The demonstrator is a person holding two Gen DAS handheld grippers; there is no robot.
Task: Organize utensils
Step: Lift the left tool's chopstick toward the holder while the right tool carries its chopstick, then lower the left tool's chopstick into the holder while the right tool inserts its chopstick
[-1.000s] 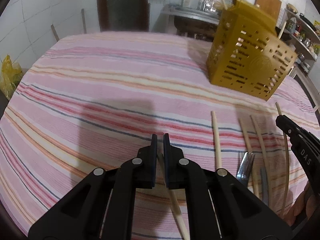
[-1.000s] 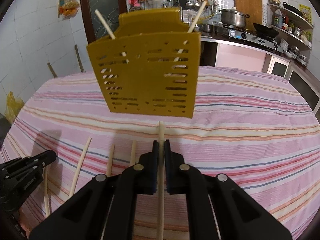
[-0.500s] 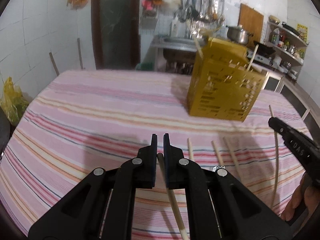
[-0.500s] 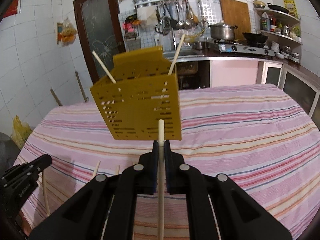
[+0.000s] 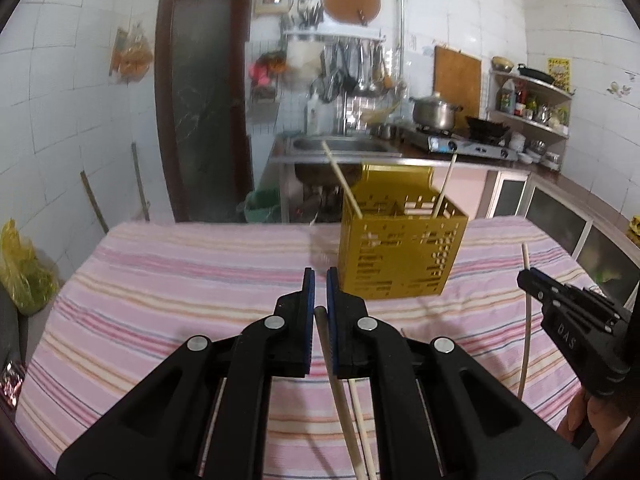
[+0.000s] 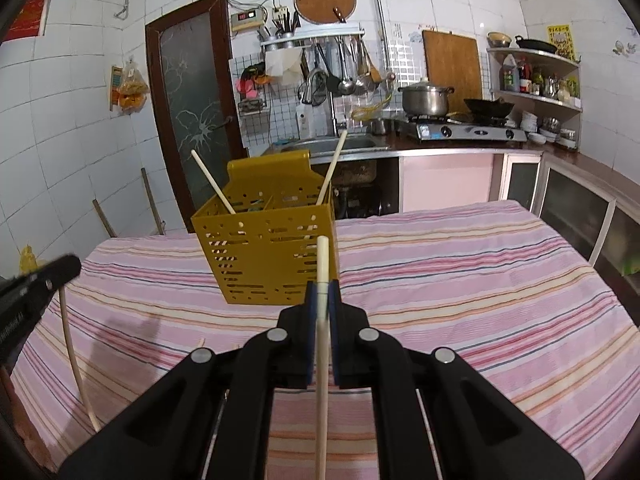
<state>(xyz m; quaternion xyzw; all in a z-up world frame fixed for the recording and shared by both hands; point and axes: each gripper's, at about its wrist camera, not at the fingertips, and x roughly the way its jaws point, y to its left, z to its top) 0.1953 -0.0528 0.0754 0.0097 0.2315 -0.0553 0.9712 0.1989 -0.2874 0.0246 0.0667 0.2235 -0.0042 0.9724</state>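
Note:
A yellow perforated utensil holder (image 5: 400,252) stands on the striped tablecloth; it also shows in the right wrist view (image 6: 266,256). Two chopsticks lean inside it. My left gripper (image 5: 320,280) is shut on a wooden chopstick (image 5: 340,392), held above the table short of the holder. My right gripper (image 6: 322,290) is shut on another chopstick (image 6: 322,320) that points up in front of the holder. The right gripper shows at the right of the left wrist view (image 5: 576,320), the left gripper at the left edge of the right wrist view (image 6: 28,300).
The table (image 6: 480,280) has a pink striped cloth. Another chopstick (image 5: 362,420) lies on it below my left gripper. Behind are a sink counter (image 6: 340,146), a stove with a pot (image 6: 424,100) and a dark door (image 6: 192,112).
Both grippers have risen and tilted up with their chopsticks. The holder now looks lower and farther, and the loose utensils on the cloth have dropped out of view.

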